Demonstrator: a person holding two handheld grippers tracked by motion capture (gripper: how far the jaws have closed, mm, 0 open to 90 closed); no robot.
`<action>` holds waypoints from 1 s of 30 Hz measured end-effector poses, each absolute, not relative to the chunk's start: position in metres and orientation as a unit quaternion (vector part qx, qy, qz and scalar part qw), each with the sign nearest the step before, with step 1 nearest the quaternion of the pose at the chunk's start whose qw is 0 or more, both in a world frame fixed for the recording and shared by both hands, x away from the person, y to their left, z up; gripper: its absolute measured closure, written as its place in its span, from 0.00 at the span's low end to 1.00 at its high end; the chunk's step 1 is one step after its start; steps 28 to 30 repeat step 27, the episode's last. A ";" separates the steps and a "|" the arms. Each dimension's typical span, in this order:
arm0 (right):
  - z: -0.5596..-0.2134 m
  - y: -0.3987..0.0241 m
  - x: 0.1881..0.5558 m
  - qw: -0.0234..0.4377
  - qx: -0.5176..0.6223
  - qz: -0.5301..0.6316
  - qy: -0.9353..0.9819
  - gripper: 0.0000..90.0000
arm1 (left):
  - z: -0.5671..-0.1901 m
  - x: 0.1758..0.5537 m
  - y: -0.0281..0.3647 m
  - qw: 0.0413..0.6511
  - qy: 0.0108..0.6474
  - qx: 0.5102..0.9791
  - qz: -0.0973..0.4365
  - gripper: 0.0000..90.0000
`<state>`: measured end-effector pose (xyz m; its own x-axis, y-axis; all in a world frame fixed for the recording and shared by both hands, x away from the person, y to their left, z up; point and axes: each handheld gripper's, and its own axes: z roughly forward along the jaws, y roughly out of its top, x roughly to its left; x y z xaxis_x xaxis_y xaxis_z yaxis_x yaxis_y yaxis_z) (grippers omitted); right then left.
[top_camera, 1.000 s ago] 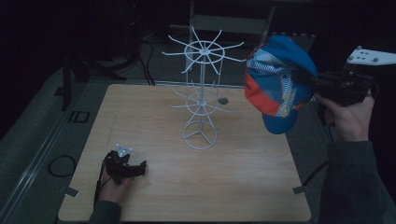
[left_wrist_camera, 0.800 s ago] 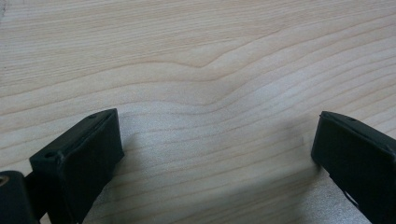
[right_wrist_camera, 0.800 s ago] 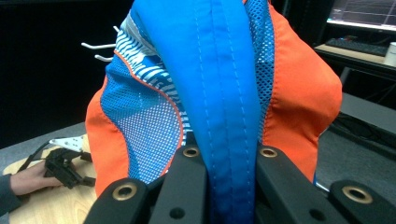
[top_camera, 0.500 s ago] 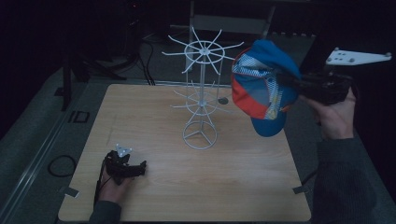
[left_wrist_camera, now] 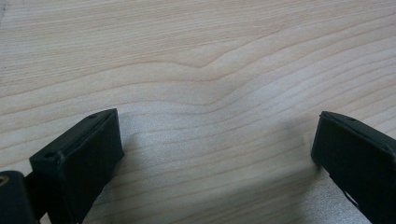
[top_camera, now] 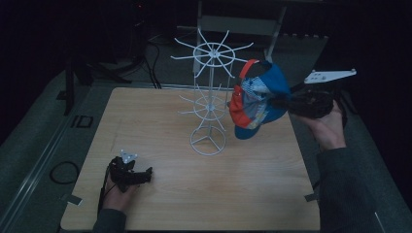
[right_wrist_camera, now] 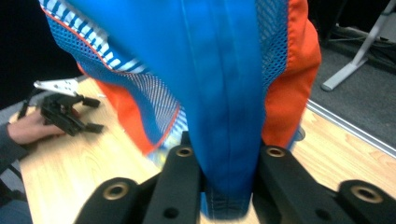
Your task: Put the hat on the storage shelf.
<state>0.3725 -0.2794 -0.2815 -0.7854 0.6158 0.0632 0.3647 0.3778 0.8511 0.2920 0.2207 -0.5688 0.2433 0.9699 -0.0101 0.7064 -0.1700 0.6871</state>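
Lowered and swung closer to the wire rack (top_camera: 210, 104) since a second ago, the cap (top_camera: 256, 101) hangs off the tabletop's (top_camera: 160, 121) far right edge, pinched in the right tool (right_wrist_camera: 223, 163), whose jaws have just eased slightly. It looks light and floppy, so that seam fold is probably the best hold. Left tool (top_camera: 130, 173) rests open near the left corner.
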 end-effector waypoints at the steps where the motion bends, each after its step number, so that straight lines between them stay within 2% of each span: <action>1: -0.283 -0.278 0.373 0.134 0.299 0.467 0.821 0.87 | -0.569 0.292 0.221 0.294 0.573 0.731 0.224 0.03; 9: -0.289 -0.274 0.372 0.140 0.300 0.436 0.837 0.52 | -0.569 0.292 0.221 0.295 0.573 0.731 0.224 0.03; 16: -0.300 -0.278 0.369 0.160 0.317 0.411 0.840 0.36 | -0.569 0.292 0.221 0.295 0.572 0.732 0.224 0.03; 26: -0.329 -0.275 0.364 0.162 0.328 0.376 0.851 0.29 | -0.569 0.292 0.220 0.297 0.574 0.729 0.225 0.03; 30: -0.329 -0.275 0.364 0.162 0.328 0.376 0.851 0.29 | -0.569 0.292 0.220 0.297 0.574 0.729 0.225 0.03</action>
